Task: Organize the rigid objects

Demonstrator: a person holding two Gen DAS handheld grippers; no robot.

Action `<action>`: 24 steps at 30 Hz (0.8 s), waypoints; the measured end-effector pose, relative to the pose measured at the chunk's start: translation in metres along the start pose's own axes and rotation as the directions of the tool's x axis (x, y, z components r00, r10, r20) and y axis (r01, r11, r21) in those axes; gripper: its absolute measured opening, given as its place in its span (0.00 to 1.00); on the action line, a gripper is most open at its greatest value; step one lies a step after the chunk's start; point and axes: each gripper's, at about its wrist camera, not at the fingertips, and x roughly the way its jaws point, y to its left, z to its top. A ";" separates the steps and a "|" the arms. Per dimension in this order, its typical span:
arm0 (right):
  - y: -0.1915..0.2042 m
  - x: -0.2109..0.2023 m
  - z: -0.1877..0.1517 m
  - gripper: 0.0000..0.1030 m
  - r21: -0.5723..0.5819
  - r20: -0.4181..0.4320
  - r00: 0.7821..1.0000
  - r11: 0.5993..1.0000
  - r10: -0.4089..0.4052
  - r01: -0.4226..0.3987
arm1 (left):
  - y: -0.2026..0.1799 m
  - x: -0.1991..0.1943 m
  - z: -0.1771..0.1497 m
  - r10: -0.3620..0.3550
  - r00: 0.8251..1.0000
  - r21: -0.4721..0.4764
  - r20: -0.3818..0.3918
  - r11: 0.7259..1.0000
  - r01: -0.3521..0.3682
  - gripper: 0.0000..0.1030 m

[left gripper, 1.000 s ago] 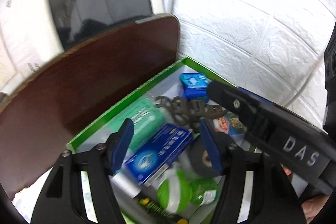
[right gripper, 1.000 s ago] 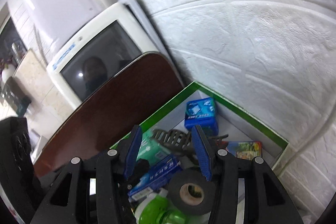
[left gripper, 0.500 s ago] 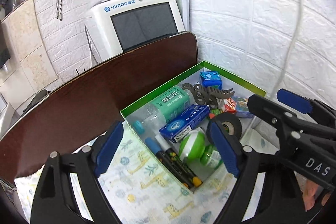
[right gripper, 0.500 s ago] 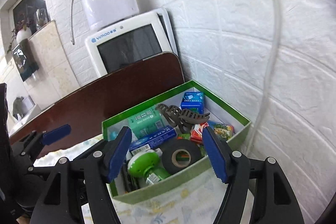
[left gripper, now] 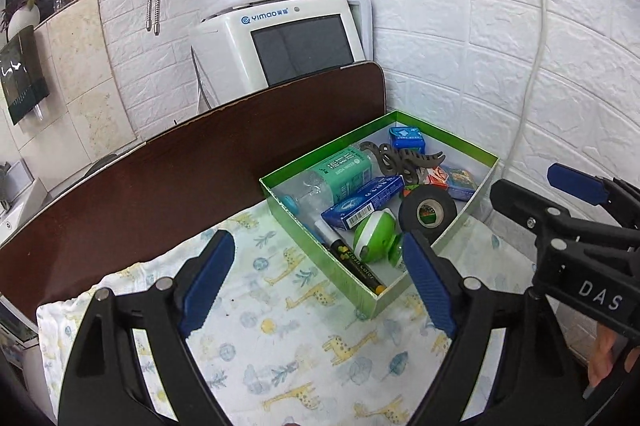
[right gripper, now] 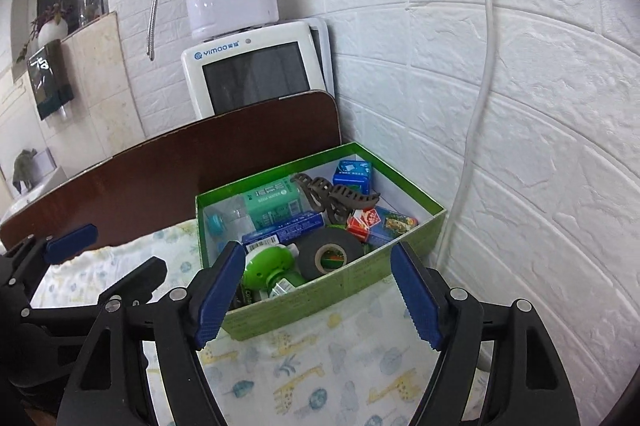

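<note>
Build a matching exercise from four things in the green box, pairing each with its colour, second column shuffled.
Things:
1. roll of tape
2. hair claw clip
3. long flat carton
4. bottle label

Colours:
A. teal green
B. black
C. blue
D. dark brown-grey

Pairs: 1-B, 2-D, 3-C, 4-A

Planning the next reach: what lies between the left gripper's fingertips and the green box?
Only giraffe-print cloth, bare, between the left gripper and the green box, in the left wrist view.
</note>
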 end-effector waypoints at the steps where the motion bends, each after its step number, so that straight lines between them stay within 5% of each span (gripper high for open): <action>1: 0.000 -0.002 -0.002 0.75 -0.003 0.001 1.000 1.000 -0.006 0.006 | 0.002 -0.001 -0.002 0.002 1.000 -0.010 0.000 1.000 -0.002 0.83; 24: -0.005 -0.008 -0.020 0.75 -0.012 -0.041 0.997 0.998 -0.067 0.067 | -0.004 0.004 -0.017 -0.004 0.999 -0.007 -0.032 1.000 0.004 0.83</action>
